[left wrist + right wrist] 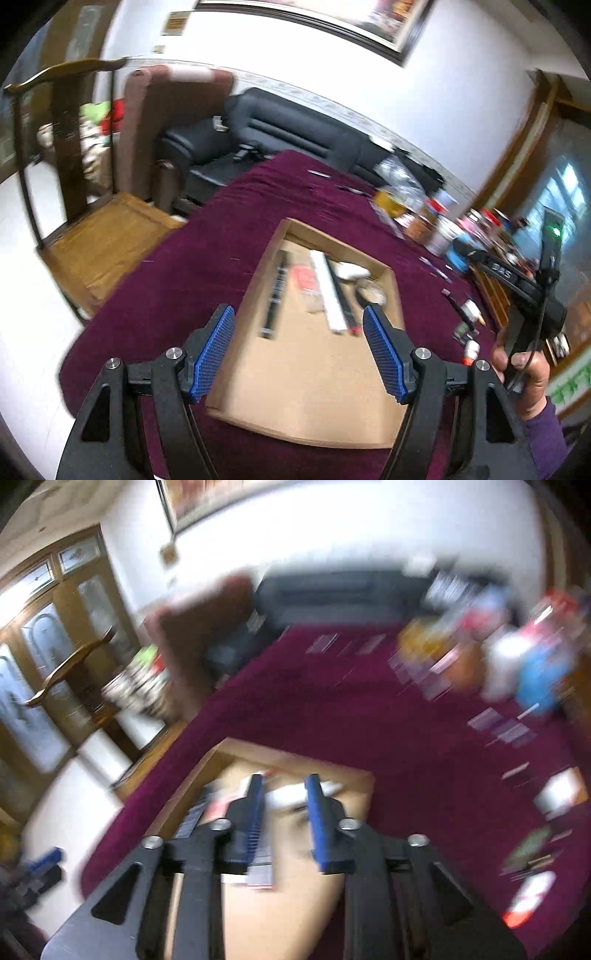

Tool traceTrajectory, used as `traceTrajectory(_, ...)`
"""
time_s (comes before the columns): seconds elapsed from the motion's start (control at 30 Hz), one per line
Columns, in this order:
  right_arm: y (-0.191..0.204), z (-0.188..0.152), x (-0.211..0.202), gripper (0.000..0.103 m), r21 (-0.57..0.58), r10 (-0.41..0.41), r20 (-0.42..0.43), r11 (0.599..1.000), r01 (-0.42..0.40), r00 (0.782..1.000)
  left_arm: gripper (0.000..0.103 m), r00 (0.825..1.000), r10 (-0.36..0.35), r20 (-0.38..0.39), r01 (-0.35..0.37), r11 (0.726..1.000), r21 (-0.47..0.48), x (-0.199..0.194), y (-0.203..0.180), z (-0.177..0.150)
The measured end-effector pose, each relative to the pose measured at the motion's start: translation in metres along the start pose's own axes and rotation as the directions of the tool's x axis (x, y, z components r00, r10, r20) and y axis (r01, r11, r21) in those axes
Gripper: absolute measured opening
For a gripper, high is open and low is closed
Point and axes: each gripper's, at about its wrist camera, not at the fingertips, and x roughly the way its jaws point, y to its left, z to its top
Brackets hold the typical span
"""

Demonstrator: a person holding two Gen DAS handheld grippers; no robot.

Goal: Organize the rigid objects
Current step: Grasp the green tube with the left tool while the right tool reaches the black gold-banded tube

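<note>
A shallow cardboard box (pixel 314 387) lies on the purple tablecloth (pixel 177 266). Inside it at the far end are a black pen-like stick (pixel 275 295), a white bar (pixel 328 291), a red-printed packet (pixel 304 280) and a round item (pixel 371 291). My left gripper (pixel 299 350) hangs above the box's near half, open and empty. The right gripper's body (pixel 532 291) shows at the right, held by a hand. In the blurred right wrist view my right gripper (pixel 284 812) is above the box (pixel 280 915), jaws apart with nothing between them.
Small loose items (pixel 467 314) lie on the cloth right of the box. Bottles and jars (pixel 439 218) crowd the far right table edge. A wooden chair (pixel 99 240) stands at the left, a black sofa (pixel 280 129) behind the table.
</note>
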Motion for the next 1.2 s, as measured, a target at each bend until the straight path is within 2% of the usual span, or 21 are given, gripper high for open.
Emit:
traceTrajectory(0.03,-0.016,-0.004,-0.021,0.072,-0.018,-0.096,0.082,0.995,0.097,0.992,0.066,1.000,-0.021,-0.012,0.021,0.999,0.025,0.003,-0.014,-0.003)
traceTrajectory(0.07,-0.031,-0.009,-0.037,0.095,-0.021,-0.178,0.153,0.983,0.183,0.972,0.066,0.999,-0.031,-0.020,0.032,0.999,0.041,0.004,-0.024,-0.004)
traceTrajectory(0.1,-0.049,-0.016,-0.050,0.098,-0.013,-0.241,0.214,0.968,0.250,0.947,0.066,0.998,-0.050,-0.039,0.053,0.996,0.072,0.010,-0.040,-0.008)
traceTrajectory(0.13,-0.077,-0.026,-0.062,0.098,0.011,-0.313,0.239,0.947,0.320,0.919,0.066,0.997,-0.061,-0.054,0.065,0.994,0.089,0.013,-0.051,-0.010)
traceTrajectory(0.17,-0.095,-0.030,-0.064,0.098,0.032,-0.354,0.212,0.934,0.355,0.911,0.066,0.994,-0.075,-0.076,0.083,0.991,0.109,0.017,-0.063,-0.014)
traceTrajectory(0.2,-0.122,-0.036,-0.065,0.098,0.070,-0.385,0.143,0.923,0.378,0.912,0.066,0.990,-0.094,-0.110,0.108,0.985,0.133,0.025,-0.080,-0.019)
traceTrajectory(0.23,-0.151,-0.044,-0.065,0.098,0.127,-0.377,0.078,0.922,0.366,0.923,0.066,0.986,-0.101,-0.129,0.120,0.982,0.147,0.028,-0.091,-0.023)
traceTrajectory(0.3,-0.202,-0.067,-0.068,0.098,0.265,-0.336,0.016,0.910,0.320,0.942,0.066,0.977,-0.106,-0.184,0.141,0.972,0.189,0.040,-0.120,-0.034)
traceTrajectory(0.37,-0.243,-0.091,-0.070,0.098,0.365,-0.337,-0.011,0.875,0.318,0.941,0.066,0.970,-0.100,-0.222,0.152,0.961,0.232,0.048,-0.146,-0.044)
traceTrajectory(0.5,-0.299,-0.125,-0.063,0.098,0.474,-0.336,-0.038,0.823,0.313,0.941,0.066,0.953,-0.083,-0.291,0.173,0.938,0.301,0.062,-0.193,-0.061)
traceTrajectory(0.67,-0.315,-0.139,-0.054,0.098,0.550,-0.295,-0.045,0.790,0.270,0.954,0.066,0.941,-0.063,-0.333,0.191,0.910,0.368,0.086,-0.242,-0.074)
traceTrajectory(0.73,-0.322,-0.142,-0.059,0.098,0.591,-0.266,-0.019,0.775,0.225,0.964,0.066,0.937,-0.065,-0.342,0.205,0.898,0.390,0.103,-0.262,-0.073)
traceTrajectory(0.83,-0.326,-0.148,-0.068,0.098,0.614,-0.271,0.001,0.760,0.213,0.963,0.066,0.935,-0.079,-0.347,0.229,0.880,0.417,0.139,-0.292,-0.069)
traceTrajectory(1.0,-0.341,-0.157,-0.063,0.098,0.678,-0.230,-0.017,0.713,0.181,0.973,0.066,0.915,-0.073,-0.397,0.249,0.875,0.414,0.211,-0.329,-0.060)
traceTrajectory(1.07,-0.346,-0.161,-0.059,0.098,0.697,-0.203,-0.024,0.699,0.162,0.979,0.066,0.910,-0.045,-0.413,0.235,0.875,0.423,0.237,-0.341,-0.058)
traceTrajectory(1.2,-0.346,-0.163,-0.059,0.098,0.710,-0.177,-0.016,0.691,0.136,0.984,0.066,0.917,0.057,-0.395,0.147,0.871,0.468,0.280,-0.356,-0.059)
